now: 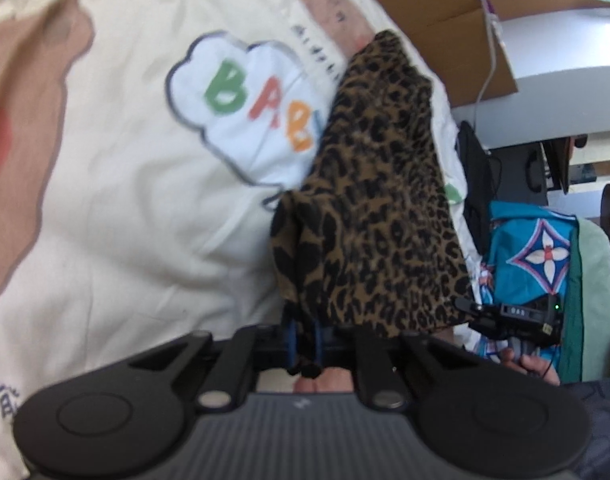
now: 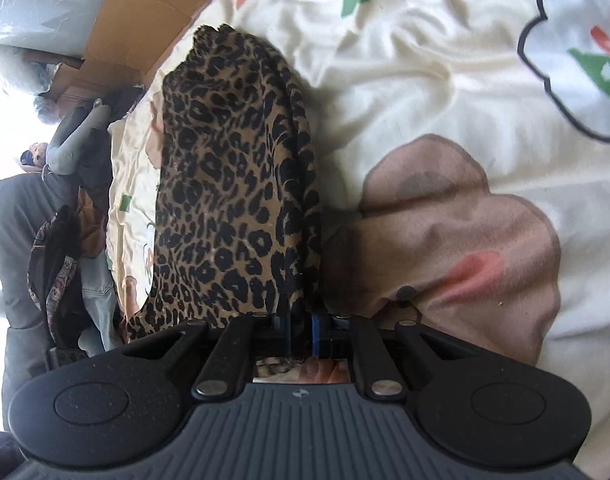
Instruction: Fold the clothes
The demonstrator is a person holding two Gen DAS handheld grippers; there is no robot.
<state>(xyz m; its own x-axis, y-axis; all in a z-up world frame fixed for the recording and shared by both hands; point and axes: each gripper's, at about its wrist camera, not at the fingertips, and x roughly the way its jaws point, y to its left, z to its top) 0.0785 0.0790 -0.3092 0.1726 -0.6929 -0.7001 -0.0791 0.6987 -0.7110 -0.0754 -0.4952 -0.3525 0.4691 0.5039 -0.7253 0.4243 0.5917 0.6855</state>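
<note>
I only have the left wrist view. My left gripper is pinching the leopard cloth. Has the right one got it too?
Observer: Yes, the right gripper is shut on the leopard cloth, at its near edge.
Operator: Does the cloth hang clear on that side?
Observer: It drapes forward from the fingers over the cream bedsheet.
Operator: Anything past the far end?
Observer: A brown cardboard box lies beyond the bed edge.

cream cartoon-print bedspread [image 2: 425,60], leopard-print garment [image 2: 233,184] hanging over it
</note>
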